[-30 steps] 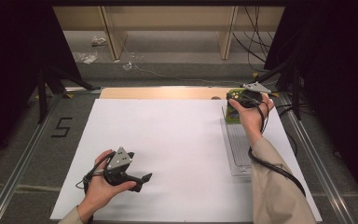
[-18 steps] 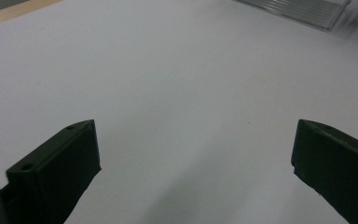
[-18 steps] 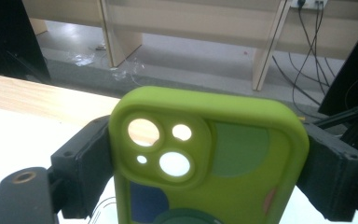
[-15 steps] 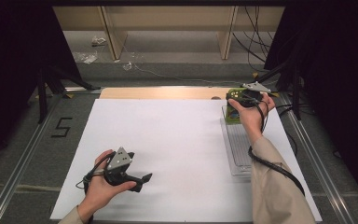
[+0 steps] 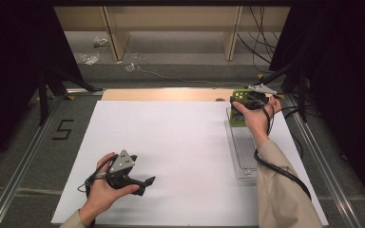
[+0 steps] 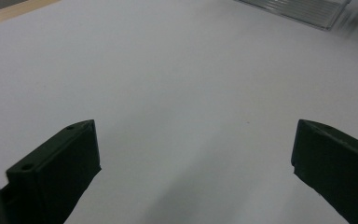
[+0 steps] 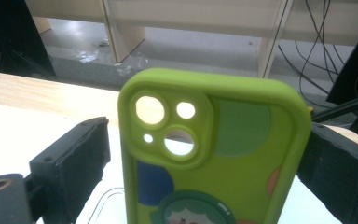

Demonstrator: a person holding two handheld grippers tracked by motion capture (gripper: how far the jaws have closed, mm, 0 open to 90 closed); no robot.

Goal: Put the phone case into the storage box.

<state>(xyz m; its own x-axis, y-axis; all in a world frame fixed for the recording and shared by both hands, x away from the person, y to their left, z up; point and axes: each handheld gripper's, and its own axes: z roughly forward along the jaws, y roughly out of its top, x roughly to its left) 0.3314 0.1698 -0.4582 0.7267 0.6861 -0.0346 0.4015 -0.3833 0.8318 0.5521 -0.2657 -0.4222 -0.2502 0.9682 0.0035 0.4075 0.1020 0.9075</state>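
Note:
A bright green phone case (image 7: 242, 154) with round coloured patches stands upright between the jaws of my right gripper (image 7: 209, 154). The right jaw lies against its edge, and a thin gap shows beside the left jaw, so this gripper is open around it. In the high view the case (image 5: 238, 118) is at the far end of a clear ribbed tray (image 5: 245, 152), with the right gripper (image 5: 241, 102) over it; the case's foot is hidden. My left gripper (image 5: 145, 185) rests low over the white sheet (image 5: 180, 137) near the front left, jaws wide apart (image 6: 196, 149) with nothing between them.
The clear tray (image 6: 298, 7) runs front to back along the sheet's right side. A wooden strip (image 5: 166, 94) borders the sheet's far edge. Metal rails (image 5: 323, 161) flank the table, and cables (image 5: 261, 38) hang behind. A "5" (image 5: 62, 129) is marked at left.

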